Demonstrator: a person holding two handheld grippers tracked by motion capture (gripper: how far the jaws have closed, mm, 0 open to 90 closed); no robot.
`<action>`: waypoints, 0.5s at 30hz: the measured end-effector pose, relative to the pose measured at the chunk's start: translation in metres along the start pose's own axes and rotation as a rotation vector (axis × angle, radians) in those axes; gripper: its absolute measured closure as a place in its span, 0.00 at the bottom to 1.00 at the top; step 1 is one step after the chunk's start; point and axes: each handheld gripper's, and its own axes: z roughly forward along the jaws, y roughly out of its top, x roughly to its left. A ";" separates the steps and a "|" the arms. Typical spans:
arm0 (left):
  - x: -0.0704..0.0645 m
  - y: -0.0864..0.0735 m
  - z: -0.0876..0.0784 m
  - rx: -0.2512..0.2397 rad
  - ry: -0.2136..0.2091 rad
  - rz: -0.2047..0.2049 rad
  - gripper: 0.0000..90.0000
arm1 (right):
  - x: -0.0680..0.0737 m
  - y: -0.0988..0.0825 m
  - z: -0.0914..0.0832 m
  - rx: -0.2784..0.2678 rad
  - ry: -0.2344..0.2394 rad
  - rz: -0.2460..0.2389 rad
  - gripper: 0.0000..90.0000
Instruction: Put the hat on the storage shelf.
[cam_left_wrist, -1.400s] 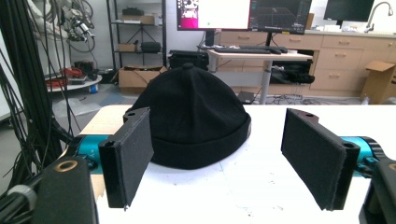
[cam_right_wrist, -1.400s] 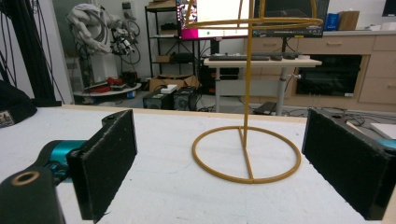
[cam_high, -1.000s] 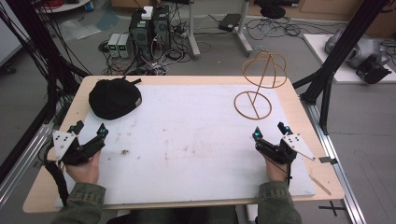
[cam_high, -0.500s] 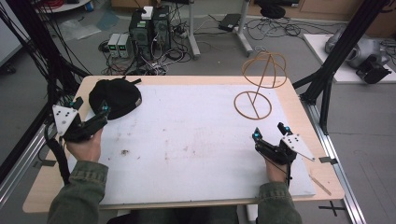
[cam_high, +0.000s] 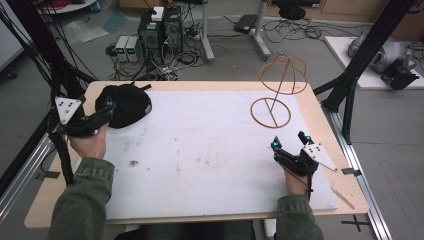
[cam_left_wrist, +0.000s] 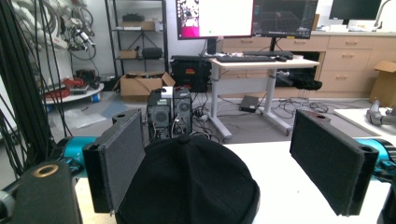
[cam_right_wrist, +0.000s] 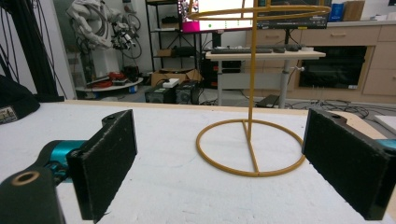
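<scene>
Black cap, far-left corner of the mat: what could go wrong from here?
1. The black cap is soft and slumped; the open left gripper may pinch only a fold, so it could slip.
2. It lies near the table edge; a nudge could push it off.
3. The wire hat stand looks light, so it might tip when the cap is set on it.

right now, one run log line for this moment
left tongs: open, just opening, at cap, not gripping | right tongs: open, facing wire stand, nothing held | cap: on table, far left
</scene>
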 end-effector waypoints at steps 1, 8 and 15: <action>0.000 0.000 0.000 0.000 0.000 0.000 0.20 | 0.000 0.000 0.000 0.000 -0.001 -0.001 0.11; 0.004 0.009 0.016 0.017 -0.005 -0.016 0.20 | 0.001 -0.001 0.004 0.006 0.005 -0.006 0.11; 0.010 0.019 0.032 0.040 0.009 -0.023 0.20 | 0.000 -0.001 0.004 0.004 0.000 -0.005 0.11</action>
